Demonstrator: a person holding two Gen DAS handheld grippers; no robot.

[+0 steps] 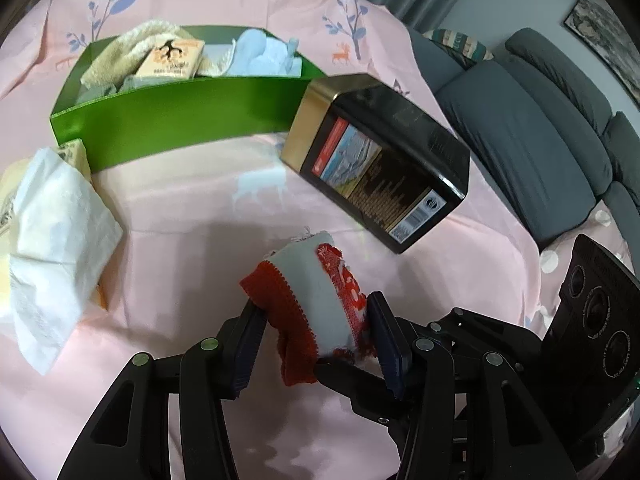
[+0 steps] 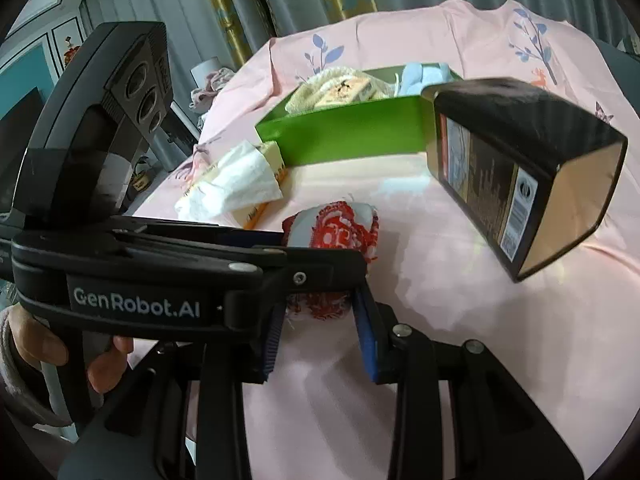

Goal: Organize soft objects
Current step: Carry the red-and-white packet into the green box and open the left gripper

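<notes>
My left gripper [image 1: 316, 320] is shut on a rolled red and white sock [image 1: 316, 300], held just above the pink cloth. The sock [image 2: 336, 232] also shows in the right wrist view, with the left gripper's body crossing in front of it. My right gripper [image 2: 318, 316] has its fingers on either side of the sock's lower end; whether it grips is unclear. A green box [image 1: 180, 116] at the back holds a cream towel [image 1: 132, 48], a light blue cloth [image 1: 260, 52] and a small tan pack [image 1: 172, 60].
A black and gold tin [image 1: 380, 156] lies on its side right of the green box, also in the right wrist view [image 2: 520, 160]. A white tissue [image 1: 52, 236] lies over a yellow box at the left. A grey sofa [image 1: 540, 140] stands beyond the table's right edge.
</notes>
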